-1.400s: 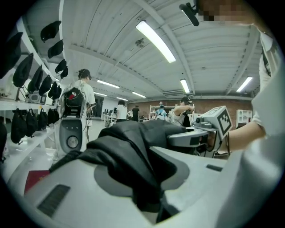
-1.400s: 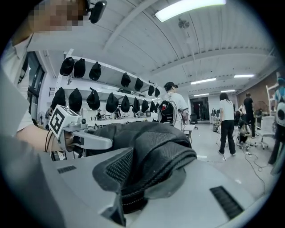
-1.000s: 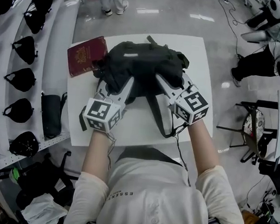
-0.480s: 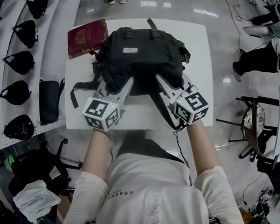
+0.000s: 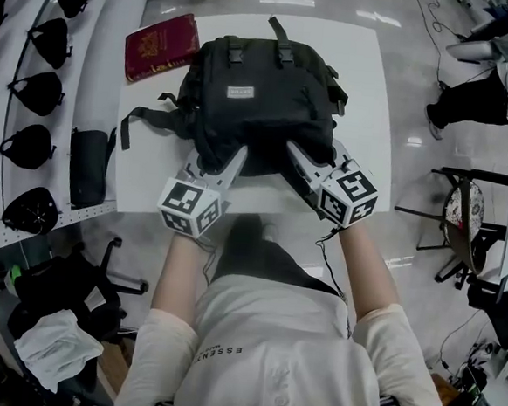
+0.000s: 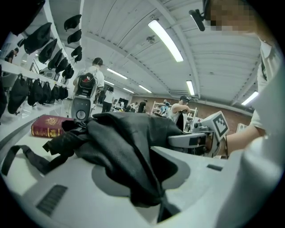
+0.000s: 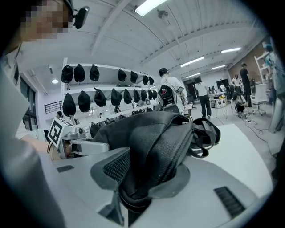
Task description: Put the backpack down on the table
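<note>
**Both grippers on the near edge of the backpack**

The left gripper [image 5: 220,154] is clenched on a fold of black fabric at the near left edge of the backpack [image 5: 263,93]. In the left gripper view the cloth is bunched tight between its two pale jaws. The right gripper [image 5: 317,155] has a thick wad of fabric and mesh from the near right edge between its jaws. They are opening, though the wad fills the gap and the pads press on it. Each gripper carries its marker cube [image 5: 190,208] close to the person's wrist, at the near edge of the table [image 5: 367,102].

The backpack lies on the white table, front face up, its buckled top end toward the far edge. One strap [image 5: 147,119] trails out flat over the tabletop to the left. Beyond that, at the far left corner, a red booklet [image 5: 161,44] lies just beside the backpack. Left of the table runs a white shelf [image 5: 102,81] with a row of dark caps [image 5: 22,144].
</note>
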`<state>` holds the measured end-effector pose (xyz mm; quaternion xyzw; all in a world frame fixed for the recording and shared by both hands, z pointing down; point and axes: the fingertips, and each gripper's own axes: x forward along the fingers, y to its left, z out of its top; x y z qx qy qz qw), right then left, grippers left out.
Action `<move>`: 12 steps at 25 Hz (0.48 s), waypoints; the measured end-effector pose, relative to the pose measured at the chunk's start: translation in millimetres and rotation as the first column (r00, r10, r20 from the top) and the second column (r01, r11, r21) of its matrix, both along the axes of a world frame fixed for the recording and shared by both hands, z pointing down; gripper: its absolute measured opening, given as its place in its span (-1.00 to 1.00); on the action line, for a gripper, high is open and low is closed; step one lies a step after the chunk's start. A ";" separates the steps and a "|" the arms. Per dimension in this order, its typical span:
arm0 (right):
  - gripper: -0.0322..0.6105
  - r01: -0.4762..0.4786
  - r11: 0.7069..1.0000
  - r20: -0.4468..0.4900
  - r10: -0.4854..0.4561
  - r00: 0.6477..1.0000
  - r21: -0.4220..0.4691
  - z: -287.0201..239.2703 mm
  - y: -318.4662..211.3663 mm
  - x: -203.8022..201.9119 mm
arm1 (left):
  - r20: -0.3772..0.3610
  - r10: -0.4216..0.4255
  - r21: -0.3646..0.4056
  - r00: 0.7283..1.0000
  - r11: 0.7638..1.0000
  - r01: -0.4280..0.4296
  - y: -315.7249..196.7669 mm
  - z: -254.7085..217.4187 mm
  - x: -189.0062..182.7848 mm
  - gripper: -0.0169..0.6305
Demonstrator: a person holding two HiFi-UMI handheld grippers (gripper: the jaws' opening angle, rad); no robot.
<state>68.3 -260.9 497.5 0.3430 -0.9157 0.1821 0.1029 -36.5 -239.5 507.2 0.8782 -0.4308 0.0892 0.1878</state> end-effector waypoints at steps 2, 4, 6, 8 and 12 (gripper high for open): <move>-0.45 -0.002 1.000 -0.001 0.001 1.000 -0.013 7.6 7.2 1.6 | 0.004 0.006 -0.007 1.000 1.000 -0.006 7.4 7.7 1.2 -0.56; -0.45 -0.002 1.000 -0.002 0.002 1.000 -0.022 15.1 13.4 2.5 | 0.010 0.006 -0.003 1.000 1.000 -0.006 13.2 15.0 1.8 -0.55; -0.45 -0.002 1.000 -0.011 0.002 1.000 -0.019 20.8 18.9 4.1 | 0.025 0.001 0.026 1.000 1.000 -0.002 18.3 20.0 3.2 -0.54; -0.44 -0.003 1.000 -0.022 0.002 1.000 -0.007 24.9 23.6 6.4 | 0.041 -0.004 0.063 0.999 0.998 0.002 22.9 23.7 5.5 -0.54; -0.43 -0.004 1.000 -0.034 0.004 0.999 -0.005 36.7 32.7 9.0 | 0.056 -0.009 0.092 0.998 0.996 0.004 31.8 34.4 7.6 -0.52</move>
